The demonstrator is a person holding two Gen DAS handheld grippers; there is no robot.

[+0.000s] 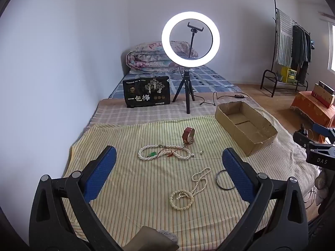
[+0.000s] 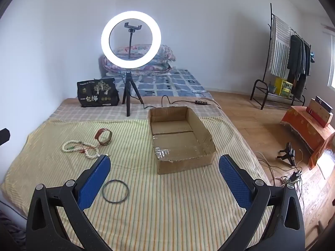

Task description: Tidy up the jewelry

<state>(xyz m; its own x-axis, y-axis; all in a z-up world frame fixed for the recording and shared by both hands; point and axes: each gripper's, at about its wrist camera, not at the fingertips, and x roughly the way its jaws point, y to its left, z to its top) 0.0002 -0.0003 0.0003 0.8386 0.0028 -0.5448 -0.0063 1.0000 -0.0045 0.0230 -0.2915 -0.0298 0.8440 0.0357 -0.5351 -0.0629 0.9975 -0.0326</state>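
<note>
Now both claws, left claw (image 1: 169,170) and right claw (image 2: 165,176), gape wide, empty; centre frame: two bead strands (image 1: 165,152), one bead bracelet (image 1: 181,200), one watch (image 1: 188,135), one black ring (image 2: 115,191), one box (image 2: 180,138).

Both wrist cameras look forward and downward over the striped cloth (image 1: 134,188) toward the far ring light (image 1: 190,38). The left view sits further left; the right centres the cardboard box (image 2: 180,144). Both share the red bracelet (image 2: 103,137), probably from similar nearness.

Striped cloth sheet (image 1: 136,188) matt; cardboard box (image 2: 184,161) rough; bead necklace (image 1: 165,151) pearly; thin bangle (image 2: 115,191) dark.
</note>
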